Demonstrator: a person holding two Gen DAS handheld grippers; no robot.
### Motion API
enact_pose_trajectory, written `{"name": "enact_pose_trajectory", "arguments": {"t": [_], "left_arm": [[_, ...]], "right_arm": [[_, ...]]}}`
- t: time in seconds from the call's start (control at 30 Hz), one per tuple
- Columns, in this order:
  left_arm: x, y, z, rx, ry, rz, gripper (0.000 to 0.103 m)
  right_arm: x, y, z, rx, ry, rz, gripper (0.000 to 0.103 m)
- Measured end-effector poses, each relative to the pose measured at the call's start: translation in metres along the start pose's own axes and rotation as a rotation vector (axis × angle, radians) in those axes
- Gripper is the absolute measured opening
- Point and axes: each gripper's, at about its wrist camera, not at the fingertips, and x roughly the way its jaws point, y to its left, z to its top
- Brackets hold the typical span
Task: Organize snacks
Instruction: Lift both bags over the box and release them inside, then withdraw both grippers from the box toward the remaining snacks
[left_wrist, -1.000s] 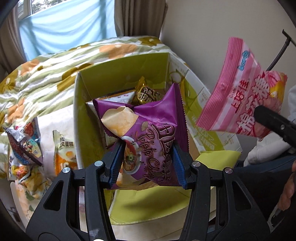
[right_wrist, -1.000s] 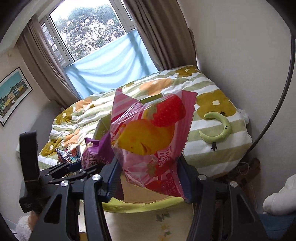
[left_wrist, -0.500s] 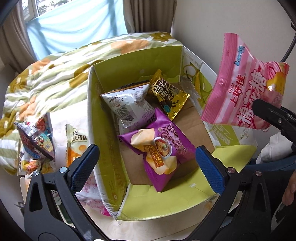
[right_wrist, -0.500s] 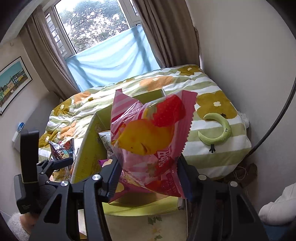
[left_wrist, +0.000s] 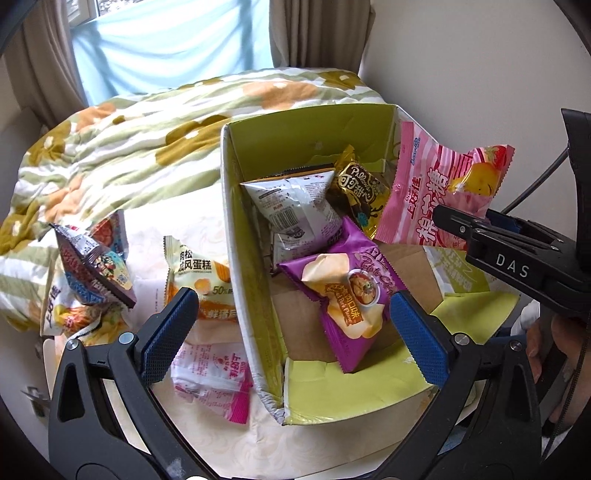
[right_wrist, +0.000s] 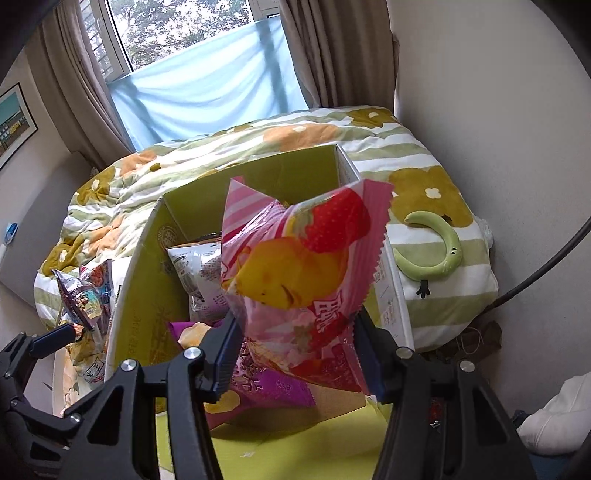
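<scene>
While a quilted bed (left_wrist: 147, 147) fills the room, left gripper (left_wrist: 291, 332) gapes empty; right gripper (right_wrist: 299, 354) pinches a pink bag (right_wrist: 295, 266) above the box (left_wrist: 314, 147).

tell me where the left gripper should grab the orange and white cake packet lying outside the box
Probably the orange and white cake packet is best pinched across its puffed middle, coming straight down from above. It lies flat, face up, tight against the box wall, so a side approach is blocked there. The left gripper is open and close by.
</scene>
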Motion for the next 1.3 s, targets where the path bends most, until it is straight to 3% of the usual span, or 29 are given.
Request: {"name": "enact_pose_trajectory", "arguments": {"t": [0.13,0.2,0.23,0.57,0.93,1.3], "left_arm": [[0.001,0.008,0.000,-0.014,0.005,-0.009,0.102],[0.001,0.009,-0.001,-0.012,0.005,-0.005,0.102],[0.002,0.010,-0.001,-0.012,0.008,-0.005,0.102],[-0.002,0.011,-0.015,-0.019,0.005,-0.026,0.102],[-0.051,0.011,-0.026,-0.056,-0.091,0.034,0.102],[-0.102,0.060,-0.074,-0.206,-0.122,0.154,0.102]], "right_arm": [[0.004,-0.002,-0.002,0.052,-0.017,-0.018,0.057],[0.002,-0.005,-0.003,0.070,-0.033,-0.022,0.081],[0.000,-0.007,-0.004,0.078,-0.047,-0.014,0.102],[-0.018,-0.006,-0.021,0.040,-0.071,0.000,0.102],[-0.058,-0.002,-0.017,-0.010,-0.130,0.058,0.102],[-0.088,0.045,-0.018,-0.151,-0.156,0.253,0.103]]}}
